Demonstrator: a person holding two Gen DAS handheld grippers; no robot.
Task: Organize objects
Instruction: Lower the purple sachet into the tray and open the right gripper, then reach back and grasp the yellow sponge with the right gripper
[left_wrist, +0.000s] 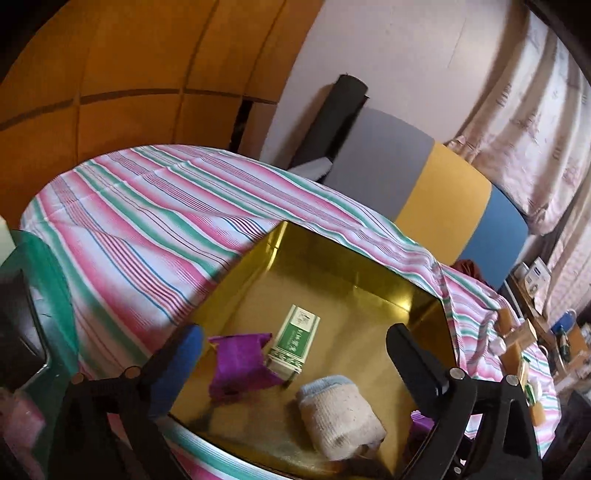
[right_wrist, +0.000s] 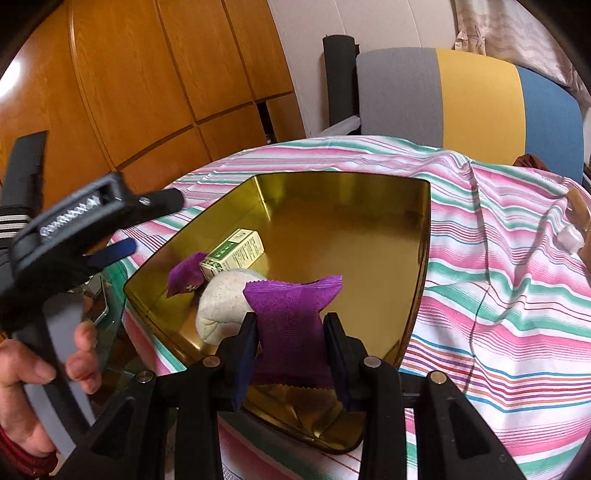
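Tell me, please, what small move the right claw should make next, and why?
Probably lower slightly and open. The right claw is shut on a purple packet above the gold tray, where another purple packet, a green box and a rolled sock already lie.

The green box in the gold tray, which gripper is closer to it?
Left. The left gripper hangs open right over the green box; the right gripper, shut on a purple packet, sits back at the gold tray edge.

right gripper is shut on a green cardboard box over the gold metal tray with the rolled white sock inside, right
Not the box: the right gripper is shut on a purple foil packet, as the right wrist view shows. The green cardboard box lies in the gold metal tray beside the rolled white sock.
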